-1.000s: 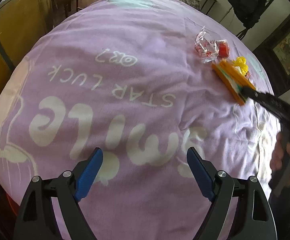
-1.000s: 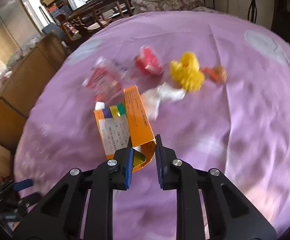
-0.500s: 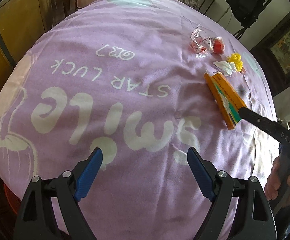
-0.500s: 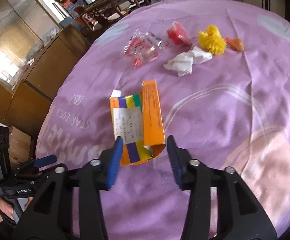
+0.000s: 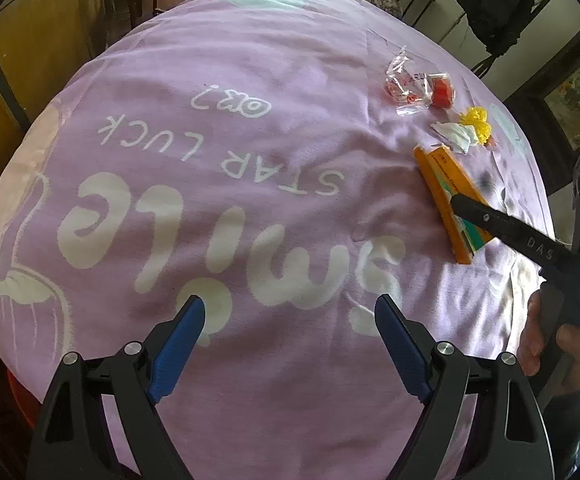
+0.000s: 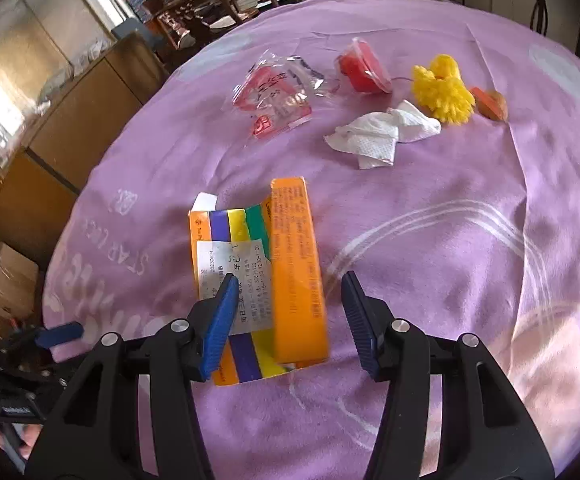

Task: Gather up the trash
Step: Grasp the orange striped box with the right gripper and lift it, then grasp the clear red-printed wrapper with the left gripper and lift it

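purple blanket [image 6: 469, 208] with white "smile / star luck" lettering covers the whole surface. orange carton [image 6: 290, 280], flattened, with striped panel and a white label, lies flat on the blanket; everything else placed relative to it.

right gripper [image 6: 288, 312] sits over the near end of the carton, jaws have just been opening and now stand about half apart; carton's orange side panel is between them but pads not pressing on it, left pad over the label, so nothing gripped. in the left wrist view one black finger of it crosses the carton [image 5: 445, 192], a hand [image 5: 553, 344] on its handle.

beyond the carton: crumpled white tissue [image 6: 381, 136], just past it a yellow fluffy toy [image 6: 443, 90] with a small orange bit [image 6: 491, 106] touching its right side. far-left of the tissue, clear plastic wrapper [image 6: 278, 94] with red print, and a red cup [image 6: 361, 66] beside it.

left gripper [image 5: 290, 336] well left of the carton, jaws wide apart, empty, above bare blanket lettering.
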The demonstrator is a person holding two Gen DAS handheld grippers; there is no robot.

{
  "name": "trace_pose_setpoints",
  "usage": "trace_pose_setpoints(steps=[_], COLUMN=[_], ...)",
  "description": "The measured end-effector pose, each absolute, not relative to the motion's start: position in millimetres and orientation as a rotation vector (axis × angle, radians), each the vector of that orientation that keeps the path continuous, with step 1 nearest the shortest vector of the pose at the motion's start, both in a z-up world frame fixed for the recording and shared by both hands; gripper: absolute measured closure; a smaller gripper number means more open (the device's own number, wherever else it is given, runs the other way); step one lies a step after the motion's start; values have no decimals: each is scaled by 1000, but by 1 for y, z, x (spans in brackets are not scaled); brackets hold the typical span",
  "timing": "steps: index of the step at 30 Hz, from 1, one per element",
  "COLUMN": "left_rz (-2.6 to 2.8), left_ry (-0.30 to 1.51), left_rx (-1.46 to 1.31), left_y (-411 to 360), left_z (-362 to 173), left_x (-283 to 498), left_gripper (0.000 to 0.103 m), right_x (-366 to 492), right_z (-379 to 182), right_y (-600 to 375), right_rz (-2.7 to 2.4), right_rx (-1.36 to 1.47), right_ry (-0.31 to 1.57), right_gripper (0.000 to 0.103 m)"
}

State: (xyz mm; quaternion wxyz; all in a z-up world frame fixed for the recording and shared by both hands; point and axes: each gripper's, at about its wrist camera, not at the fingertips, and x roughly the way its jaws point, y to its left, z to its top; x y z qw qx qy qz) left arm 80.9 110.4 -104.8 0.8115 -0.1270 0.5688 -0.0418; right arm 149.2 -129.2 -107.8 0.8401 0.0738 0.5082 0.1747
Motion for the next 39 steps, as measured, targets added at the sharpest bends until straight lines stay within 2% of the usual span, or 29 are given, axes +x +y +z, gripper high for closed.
trace_pose_setpoints(steps=[1,5,6,16,22,28,30,35,39], left_rz=[-87,-83,-83,-64,-83,-131,-141,-194,-202], left_ry=[1214,1205,1202,1118,1068,1109,1115,1102,1128], left_rx=[-271,-251,-244,-155,-28,28,31,45,66], left_y=[110,109,109,93,59,29,20,1,-13], left_z=[-104,-100,-99,-69,-60,-75,-78,-80,-92], left_x=[82,84,85,120,169,229,245,272,296], left_gripper=[18,18,18,18,18,18,18,18,18], right_x=[148,142,140,108,93,84,82,86,85], right_z=[-108,-110,-110,-82,-92,-116,-120,-122,-118], right_y=[-126,-124,-125,-183,-224,-217,-217,-222,-228], right_rz=[374,418,421,287,232,328,349,363,352], right_rx=[140,152,159,248,334,334,347,387,382], right_ry=[1069,1073,1069,905,940,1064,1073,1070,1048], right_gripper=[52,79,81,83,82,77,72,44,34])
